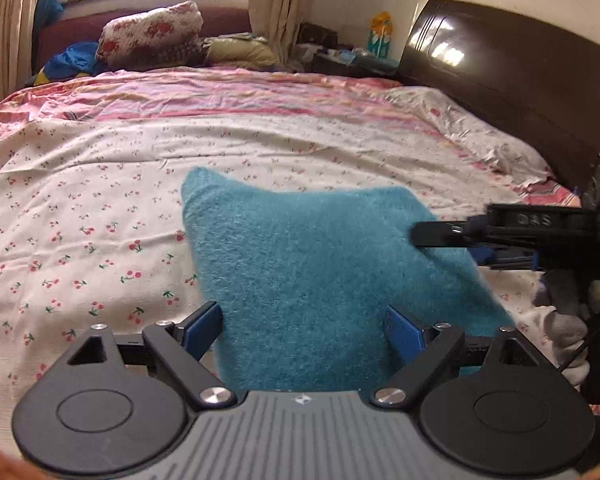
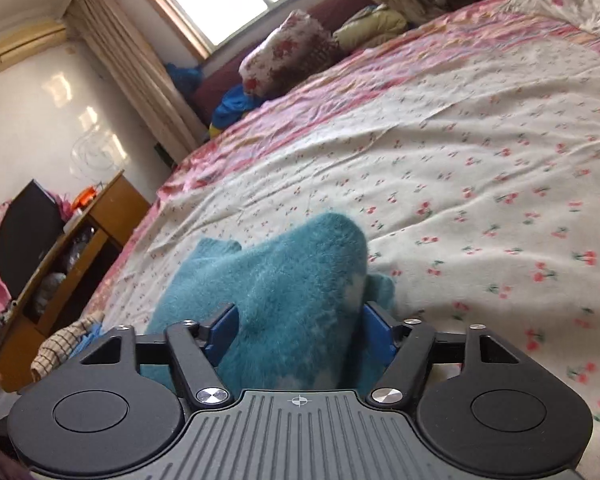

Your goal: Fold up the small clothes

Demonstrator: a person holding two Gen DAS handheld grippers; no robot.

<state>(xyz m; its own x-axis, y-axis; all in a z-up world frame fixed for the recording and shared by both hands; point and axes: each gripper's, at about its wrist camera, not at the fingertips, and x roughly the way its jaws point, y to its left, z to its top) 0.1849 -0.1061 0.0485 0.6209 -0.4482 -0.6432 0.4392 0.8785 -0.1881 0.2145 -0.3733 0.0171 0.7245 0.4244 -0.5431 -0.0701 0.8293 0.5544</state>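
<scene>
Teal fluffy garment [image 1: 320,272] lifted off the floral bedsheet [image 1: 100,208], draped between both tools. Left gripper [image 1: 304,328]: jaws wide, cloth between, pads not visibly pressing. Right gripper [image 2: 296,330]: jaws partly closed around a bunched fold; cannot tell if clamped. Risk: slick, thick pile slides out, fold collapses unevenly onto sheet.

Fuzzy teal knitted garment [image 1: 320,272], soft and hairy, matt. Thin white cotton bedsheet with small cherry print [image 1: 100,200], wrinkled, matt, pink-striped toward the far edge of the bed. Dark brown wooden headboard [image 1: 500,68], very glossy. Left gripper [image 1: 303,330]: matt black plastic, blue pads, shiny metal screws, ribbed grey plate. Brown wooden cabinet [image 2: 112,216], smooth.
</scene>
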